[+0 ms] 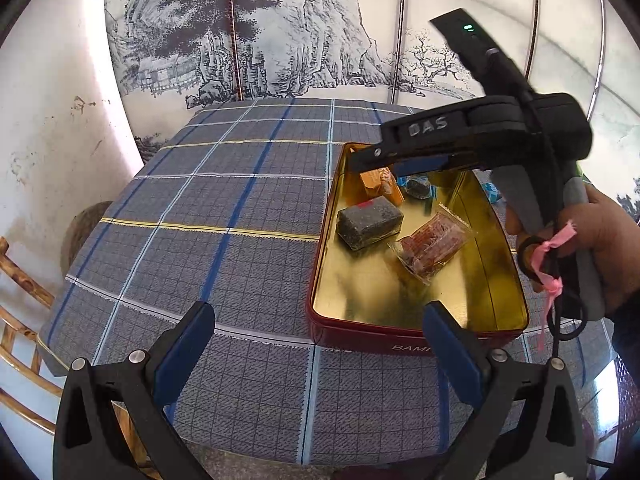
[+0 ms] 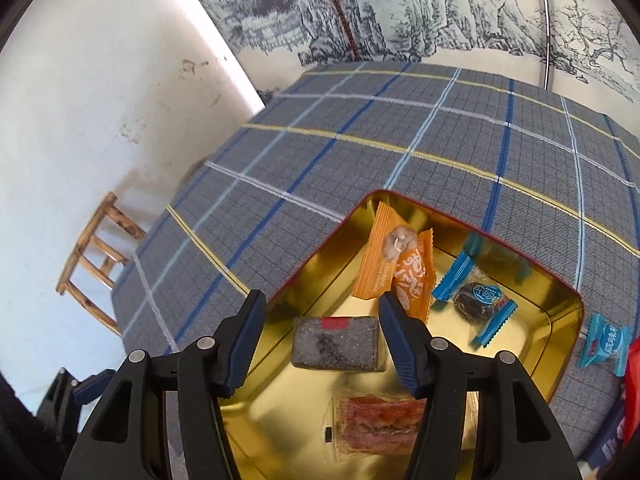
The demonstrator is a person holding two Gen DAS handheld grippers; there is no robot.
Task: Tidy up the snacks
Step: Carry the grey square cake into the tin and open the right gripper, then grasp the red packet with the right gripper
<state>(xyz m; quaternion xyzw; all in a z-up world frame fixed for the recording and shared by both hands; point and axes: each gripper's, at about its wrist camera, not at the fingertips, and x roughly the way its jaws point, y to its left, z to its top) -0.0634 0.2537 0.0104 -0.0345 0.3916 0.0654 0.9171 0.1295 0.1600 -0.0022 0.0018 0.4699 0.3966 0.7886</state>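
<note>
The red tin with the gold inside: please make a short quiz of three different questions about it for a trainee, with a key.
1. True or false: the grey speckled block lies inside the red tin.
2. Which snack lies outside the tin, on the checked cloth?
A. the orange packets
B. the clear packet of reddish snacks
C. the light blue packet
3. Fill in: the right gripper hangs over the tin with its jaws apart and ____ between them.

Key: 1 true; 2 C; 3 nothing. The dark snack in the blue wrapper is also in the tin. The left gripper is open too, near the tin's front wall.
</note>
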